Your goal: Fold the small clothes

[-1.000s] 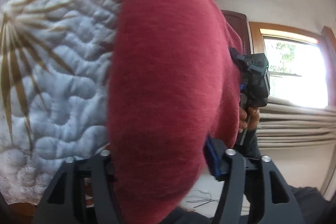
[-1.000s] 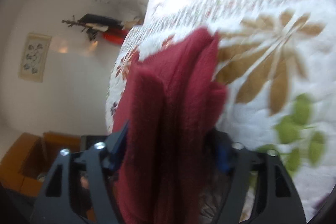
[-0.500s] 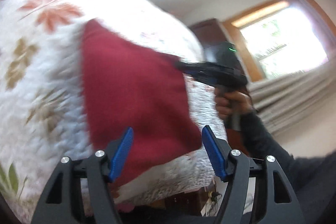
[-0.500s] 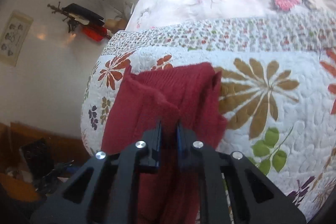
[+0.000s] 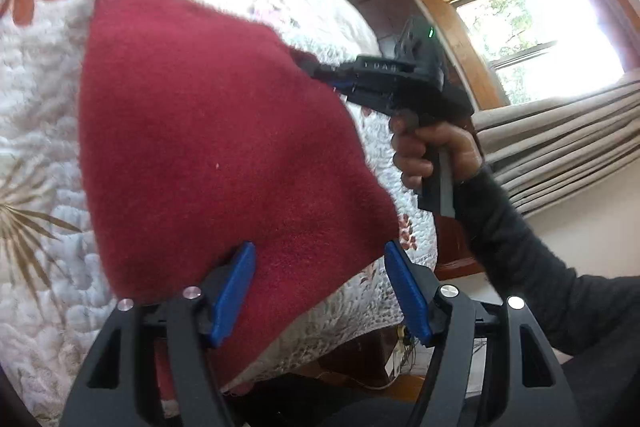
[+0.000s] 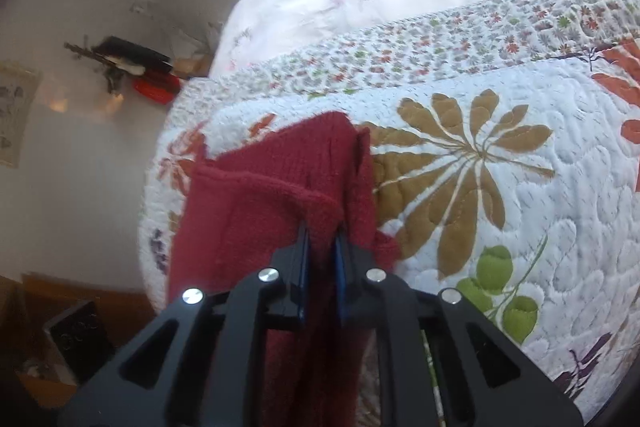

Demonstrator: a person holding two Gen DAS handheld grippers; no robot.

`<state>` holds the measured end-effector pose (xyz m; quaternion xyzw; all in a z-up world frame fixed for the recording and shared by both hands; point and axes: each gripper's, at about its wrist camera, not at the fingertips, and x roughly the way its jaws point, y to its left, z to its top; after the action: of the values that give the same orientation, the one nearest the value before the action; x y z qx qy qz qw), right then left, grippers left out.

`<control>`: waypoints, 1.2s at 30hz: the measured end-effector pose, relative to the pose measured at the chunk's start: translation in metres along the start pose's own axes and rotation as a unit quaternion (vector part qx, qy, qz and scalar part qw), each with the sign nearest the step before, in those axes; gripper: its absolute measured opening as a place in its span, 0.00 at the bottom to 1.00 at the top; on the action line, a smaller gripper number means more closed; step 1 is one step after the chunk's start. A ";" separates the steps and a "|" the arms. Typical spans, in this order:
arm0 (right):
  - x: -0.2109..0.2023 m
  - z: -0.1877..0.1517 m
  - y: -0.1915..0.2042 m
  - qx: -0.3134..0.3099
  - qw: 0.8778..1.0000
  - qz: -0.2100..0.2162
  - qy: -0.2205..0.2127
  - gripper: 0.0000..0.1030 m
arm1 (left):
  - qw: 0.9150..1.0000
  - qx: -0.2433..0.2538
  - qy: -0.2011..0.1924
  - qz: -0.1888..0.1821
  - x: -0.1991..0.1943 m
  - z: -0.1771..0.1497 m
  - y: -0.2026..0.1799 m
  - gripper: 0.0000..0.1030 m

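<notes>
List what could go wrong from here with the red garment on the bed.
1. Only the right gripper is shut on the red garment; the left gripper is open, so pulling may drag it askew.
2. Part of the garment hangs past the quilt edge and may slide off.
3. The pinched fold looks bunched, so the fold may come out uneven.

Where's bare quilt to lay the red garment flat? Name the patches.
Free: the quilt right of the red garment, over the brown flower, and the floral band beyond it. Crowded: the bed's near corner, where both tools meet.
</notes>
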<state>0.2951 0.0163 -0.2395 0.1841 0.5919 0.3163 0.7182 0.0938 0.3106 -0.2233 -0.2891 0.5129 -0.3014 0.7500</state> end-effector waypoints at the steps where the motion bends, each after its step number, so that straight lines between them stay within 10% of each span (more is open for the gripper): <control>1: -0.008 0.000 0.002 -0.001 1.000 0.006 -0.006 0.22 | 1.000 0.002 -0.008 -0.001 -0.009 0.001 0.000 0.71; 11: -0.058 -0.079 0.068 -0.094 0.993 0.065 0.010 0.23 | 0.998 -0.027 -0.048 -0.019 -0.030 0.029 0.013 0.77; 14: -0.022 -0.092 0.054 -0.089 0.994 0.031 0.055 0.21 | 0.995 -0.062 -0.067 -0.047 -0.025 0.054 0.029 0.85; 15: -0.016 -0.094 0.048 -0.093 0.994 0.012 0.056 0.02 | 0.994 -0.073 -0.067 -0.050 -0.021 0.060 0.035 0.86; 21: -0.042 -0.101 0.036 -0.067 0.997 -0.003 0.028 0.09 | 0.994 -0.099 -0.017 -0.034 0.013 0.075 0.055 0.86; 27: -0.073 -0.138 0.082 -0.103 0.994 0.036 0.016 0.17 | 0.996 -0.057 -0.069 -0.028 -0.048 0.047 0.029 0.89; 36: -0.032 -0.152 0.036 -0.045 0.996 -0.067 0.047 0.00 | 0.997 -0.075 -0.005 -0.015 -0.006 -0.015 0.042 0.90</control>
<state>0.1360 0.0050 -0.2282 0.0966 0.6211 0.3023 0.7166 0.0848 0.3409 -0.2554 -0.3533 0.5257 -0.2720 0.7244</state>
